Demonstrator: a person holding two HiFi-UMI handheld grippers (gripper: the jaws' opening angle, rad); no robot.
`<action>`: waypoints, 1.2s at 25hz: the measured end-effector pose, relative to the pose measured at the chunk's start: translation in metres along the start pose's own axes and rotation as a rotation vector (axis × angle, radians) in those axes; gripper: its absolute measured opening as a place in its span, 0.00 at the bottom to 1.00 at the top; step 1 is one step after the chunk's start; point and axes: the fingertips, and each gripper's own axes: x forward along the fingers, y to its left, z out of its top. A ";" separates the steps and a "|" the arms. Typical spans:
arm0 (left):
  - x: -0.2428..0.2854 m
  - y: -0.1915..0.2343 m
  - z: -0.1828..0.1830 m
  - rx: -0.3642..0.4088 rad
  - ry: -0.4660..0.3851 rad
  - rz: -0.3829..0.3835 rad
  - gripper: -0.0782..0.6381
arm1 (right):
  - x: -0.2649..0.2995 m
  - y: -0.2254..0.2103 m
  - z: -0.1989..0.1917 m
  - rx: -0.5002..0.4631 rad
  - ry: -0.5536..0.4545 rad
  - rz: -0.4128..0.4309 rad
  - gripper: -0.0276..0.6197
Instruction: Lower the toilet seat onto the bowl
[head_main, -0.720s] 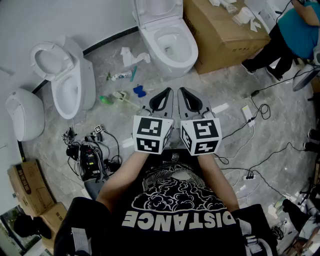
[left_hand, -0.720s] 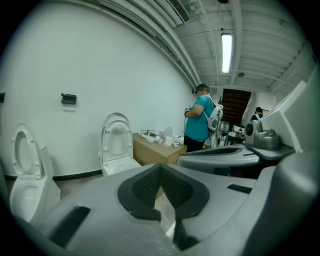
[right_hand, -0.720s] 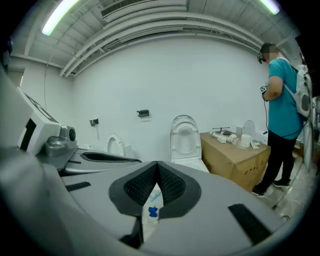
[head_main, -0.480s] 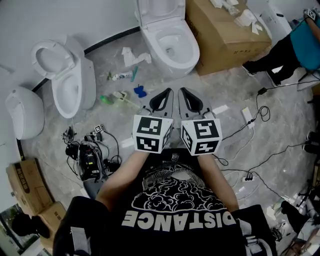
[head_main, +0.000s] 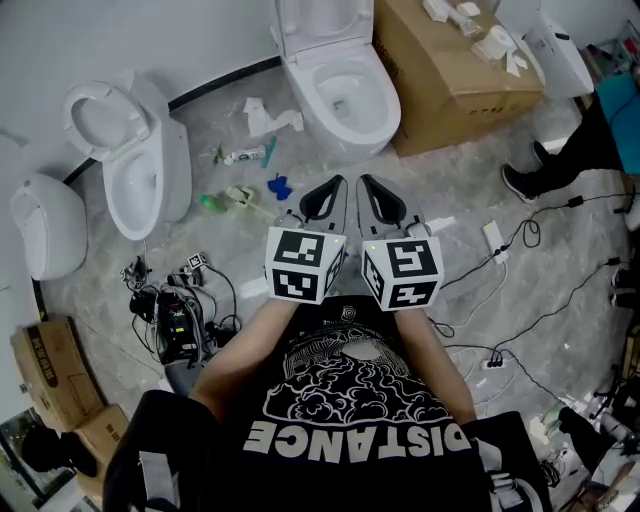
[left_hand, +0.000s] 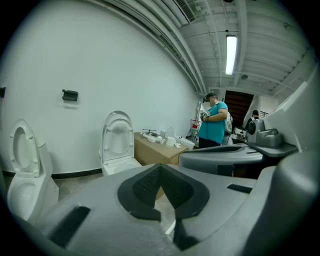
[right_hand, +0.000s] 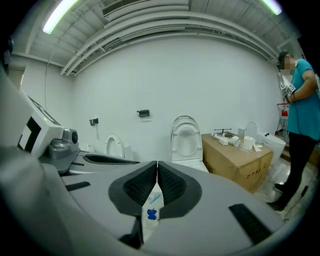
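Note:
The white toilet (head_main: 340, 95) stands ahead of me by the wall, its seat and lid (head_main: 318, 22) raised upright over the open bowl. In the left gripper view that raised seat (left_hand: 119, 136) shows ahead at left of centre; in the right gripper view the seat (right_hand: 185, 137) stands straight ahead. My left gripper (head_main: 330, 192) and right gripper (head_main: 368, 192) are held side by side in front of my chest, well short of the toilet. Both are shut with nothing between the pads: left gripper (left_hand: 161, 170), right gripper (right_hand: 157, 167).
A second toilet (head_main: 135, 165) with raised seat stands at left, a closed white one (head_main: 45, 228) beyond it. A big cardboard box (head_main: 450, 70) sits right of the toilet. Litter (head_main: 245, 190), cables (head_main: 520, 290) and electronics (head_main: 180, 310) lie on the floor. A person (head_main: 590, 140) stands right.
The person in teal at the right has moved further right, mostly out of the head view. Both grippers have kept still and shut.

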 end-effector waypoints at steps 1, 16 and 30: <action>0.004 0.001 0.002 0.000 0.000 0.001 0.12 | 0.003 -0.002 0.000 0.000 0.003 0.003 0.07; 0.108 0.016 0.035 -0.010 0.029 0.052 0.12 | 0.072 -0.081 0.022 0.008 0.029 0.078 0.07; 0.189 0.013 0.053 -0.022 0.069 0.128 0.12 | 0.115 -0.148 0.043 0.028 0.047 0.254 0.07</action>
